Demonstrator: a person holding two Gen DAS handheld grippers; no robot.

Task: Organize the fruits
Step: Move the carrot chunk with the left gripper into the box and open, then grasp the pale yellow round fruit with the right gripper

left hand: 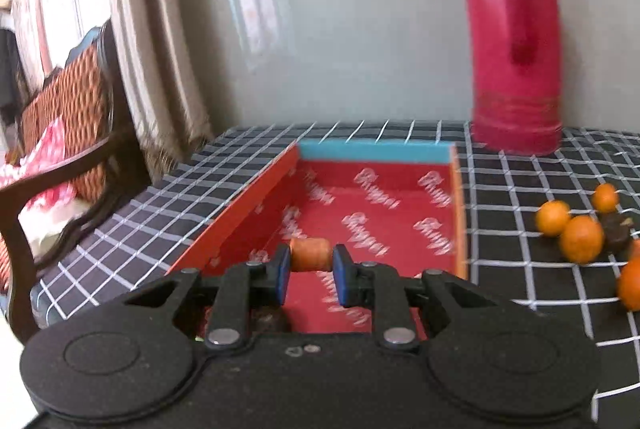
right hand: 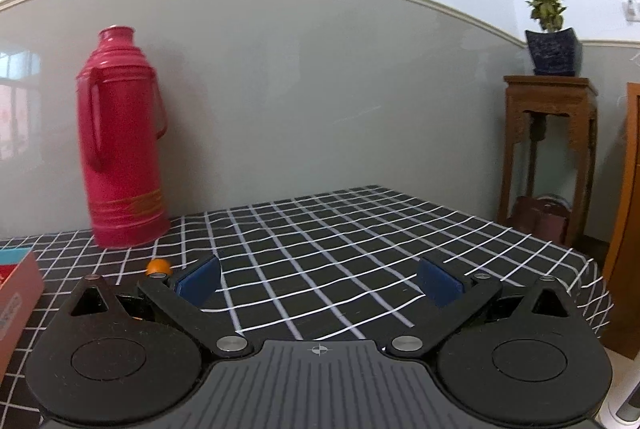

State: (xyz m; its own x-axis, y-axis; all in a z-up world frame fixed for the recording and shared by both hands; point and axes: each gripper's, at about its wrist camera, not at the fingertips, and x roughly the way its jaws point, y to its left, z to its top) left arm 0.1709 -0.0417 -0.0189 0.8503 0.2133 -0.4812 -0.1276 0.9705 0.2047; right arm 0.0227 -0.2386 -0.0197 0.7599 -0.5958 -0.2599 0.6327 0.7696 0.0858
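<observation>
My left gripper (left hand: 311,271) is shut on a small orange fruit (left hand: 311,253) and holds it over the near end of a red box (left hand: 384,205) with a blue far wall. A dark round fruit (left hand: 269,319) shows under the left finger inside the box. Several orange fruits (left hand: 581,239) and a dark one (left hand: 615,231) lie on the checked cloth to the right of the box. My right gripper (right hand: 319,279) is open and empty above the cloth. One orange fruit (right hand: 158,266) peeks out behind its left finger, and the box's corner (right hand: 18,289) shows at far left.
A tall red thermos (left hand: 514,41) stands behind the box near the wall; it also shows in the right wrist view (right hand: 120,145). A wooden chair (left hand: 68,149) stands left of the table. A wooden stand (right hand: 550,149) with a potted plant is beyond the table's right edge.
</observation>
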